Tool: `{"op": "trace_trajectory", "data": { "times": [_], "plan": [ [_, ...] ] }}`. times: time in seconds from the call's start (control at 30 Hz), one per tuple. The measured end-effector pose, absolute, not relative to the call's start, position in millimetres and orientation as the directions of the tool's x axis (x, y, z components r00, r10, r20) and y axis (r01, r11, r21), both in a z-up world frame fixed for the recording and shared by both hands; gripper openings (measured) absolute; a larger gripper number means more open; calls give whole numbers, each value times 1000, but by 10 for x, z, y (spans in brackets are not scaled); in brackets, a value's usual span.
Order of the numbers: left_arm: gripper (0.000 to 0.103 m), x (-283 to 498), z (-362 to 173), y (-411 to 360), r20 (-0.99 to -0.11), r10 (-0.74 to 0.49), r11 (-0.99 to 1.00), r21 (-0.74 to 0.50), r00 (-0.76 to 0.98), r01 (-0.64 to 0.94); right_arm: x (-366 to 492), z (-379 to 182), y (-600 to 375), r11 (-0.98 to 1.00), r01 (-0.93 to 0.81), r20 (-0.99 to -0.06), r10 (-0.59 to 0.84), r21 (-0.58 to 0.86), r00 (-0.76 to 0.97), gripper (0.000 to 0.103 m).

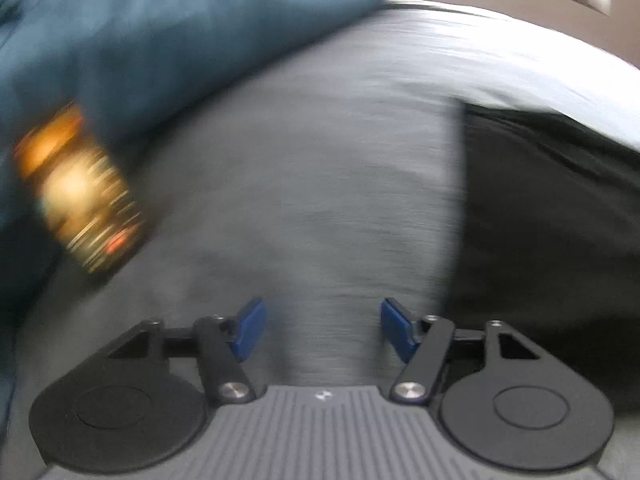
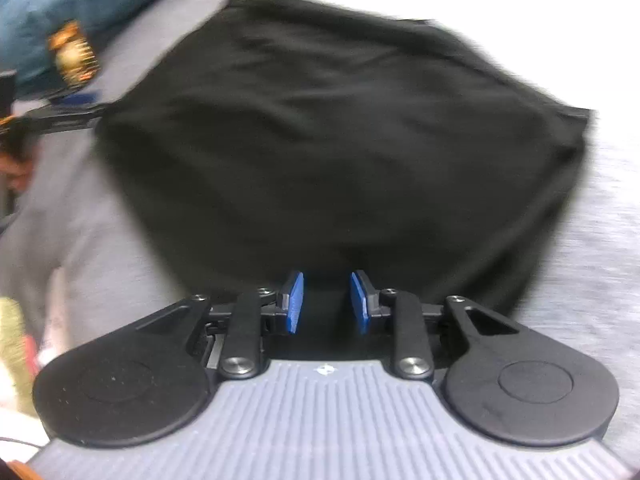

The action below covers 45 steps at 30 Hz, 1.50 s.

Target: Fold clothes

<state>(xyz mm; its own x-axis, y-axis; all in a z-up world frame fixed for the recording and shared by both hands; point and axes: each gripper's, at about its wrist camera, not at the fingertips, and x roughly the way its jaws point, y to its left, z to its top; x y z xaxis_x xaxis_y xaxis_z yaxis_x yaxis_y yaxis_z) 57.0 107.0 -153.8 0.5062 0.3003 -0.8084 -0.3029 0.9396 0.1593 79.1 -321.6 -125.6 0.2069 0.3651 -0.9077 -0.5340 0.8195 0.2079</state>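
1. Right wrist view: the right gripper [image 2: 325, 304] hangs over the near edge of the black garment [image 2: 340, 128]. Its jaws are a little apart with nothing pinched between the blue pads [image 2: 295, 303]. The log-free look says released; the gap is small.
2. The black garment lies folded into a blocky shape on the grey sheet [image 2: 600, 240]. It spreads out ahead of the jaws, and its near edge sits right under them.
3. Left wrist view: the left gripper [image 1: 323, 330] has its jaws wide apart and empty. Only grey sheet lies between them. The black garment is ahead and off to the right side of these jaws.
4. A blue cloth [image 1: 140, 40] with an orange printed patch [image 1: 80, 192] is ahead and to the left of the left jaws. It looks like the next thing to fold, but both pictures are blurry.
5. To do this step well, I think the right jaws should let go fully and lift straight up, so the fold does not get dragged open.
6. Then the left jaws should reach for an edge of the blue cloth, not its bunched middle.
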Motion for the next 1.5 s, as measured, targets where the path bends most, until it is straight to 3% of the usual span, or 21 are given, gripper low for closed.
{"op": "trace_trajectory", "data": {
  "times": [0.17, 0.27, 0.4, 0.6, 0.7, 0.83, 1.03, 1.07, 1.17, 1.33, 1.5],
  "plan": [
    [66, 309, -1273, 1495, -827, 238, 910, 6, 510, -414, 1063, -1127, -3447, 872, -431, -906, 356, 233, 230, 26],
    [73, -3, -1182, 1416, -826, 70, 900, -189, 559, -392, 1223, -1019, -3290, 855, -449, -895, 388, 260, 221, 28],
    [71, -168, -1368, 1154, -775, -238, 816, -486, 585, -312, 1497, -886, -2889, 816, -473, -873, 455, 331, 174, 32],
    [68, 107, -1666, 959, -776, -234, 793, -501, 585, -347, 1914, -745, -2200, 758, -449, -815, 570, 473, 105, 41],
    [68, 135, -1655, 940, -763, -189, 790, -492, 618, -366, 2026, -736, -1993, 722, -381, -739, 661, 578, 131, 50],
    [63, 109, -1682, 945, -733, -156, 782, -501, 662, -371, 2149, -913, -1753, 689, -252, -688, 718, 679, 109, 53],
    [33, 68, -1715, 1089, -697, -119, 733, -542, 707, -411, 2355, -1107, -1211, 719, -149, -714, 694, 679, 95, 53],
    [24, 66, -1714, 1102, -692, -119, 736, -543, 712, -405, 2387, -1118, -1107, 725, -151, -718, 688, 673, 105, 55],
    [13, 71, -1681, 1079, -670, -124, 767, -533, 732, -358, 2474, -1175, -782, 751, -182, -747, 657, 635, 104, 61],
    [8, -31, -1453, 902, -609, -117, 878, -432, 784, -205, 2533, -1308, -350, 817, -286, -831, 547, 501, 106, 66],
    [7, -68, -1284, 759, -526, -196, 889, -451, 828, -77, 2534, -1414, -207, 827, -361, -859, 498, 431, 115, 68]
  ]
}}
